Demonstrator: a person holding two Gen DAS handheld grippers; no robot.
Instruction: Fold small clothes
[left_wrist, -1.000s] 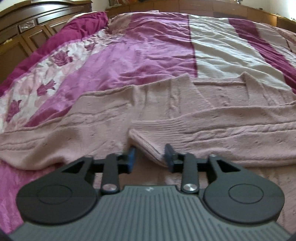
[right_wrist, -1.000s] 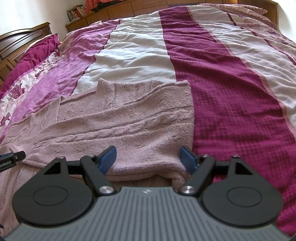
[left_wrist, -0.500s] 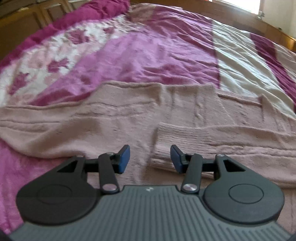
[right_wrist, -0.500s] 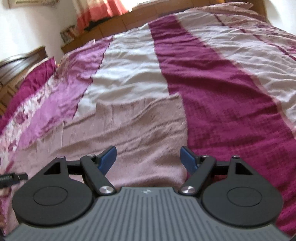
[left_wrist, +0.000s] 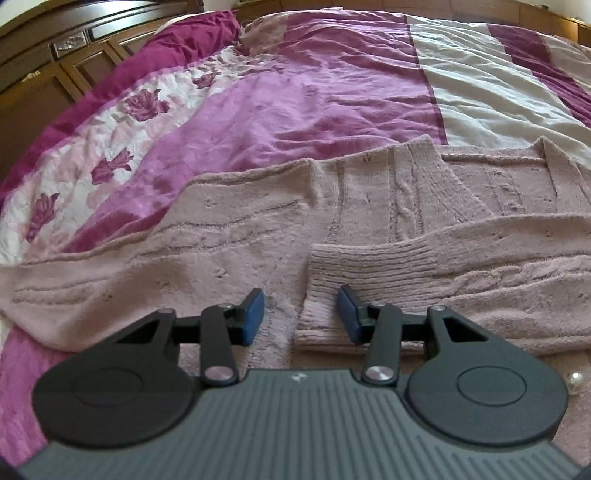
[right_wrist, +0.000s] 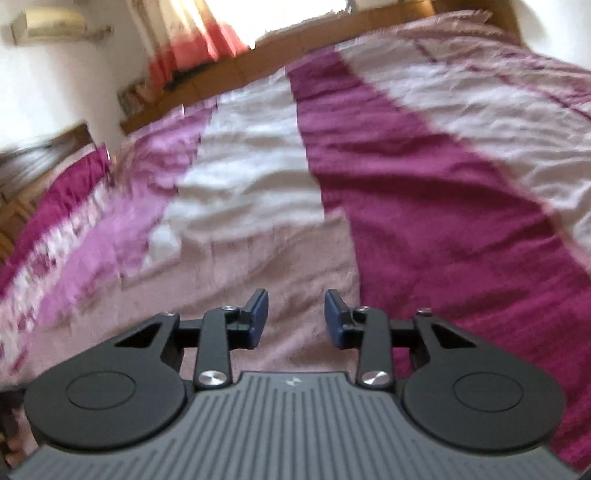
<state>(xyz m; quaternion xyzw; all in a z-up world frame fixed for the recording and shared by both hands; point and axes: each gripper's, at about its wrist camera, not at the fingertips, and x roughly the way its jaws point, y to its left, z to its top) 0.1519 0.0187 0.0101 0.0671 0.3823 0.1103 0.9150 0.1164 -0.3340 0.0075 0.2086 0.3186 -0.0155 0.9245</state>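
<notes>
A pale pink knitted sweater (left_wrist: 369, 229) lies spread flat across the striped bed cover (left_wrist: 314, 92), its ribbed cuff (left_wrist: 365, 269) folded onto the body and its far right part cut off by the frame. The left claw (left_wrist: 301, 314) stands narrowly apart and closing, the cuff's edge between its pads but not pressed. The right wrist view is blurred; the right claw (right_wrist: 295, 317) is closing over the knit, and whether it pinches any I cannot tell.

Pale pink cable-knit sweater (left_wrist: 388, 236) flat on bed, ribbed cuff (left_wrist: 354, 280) folded inward.
</notes>
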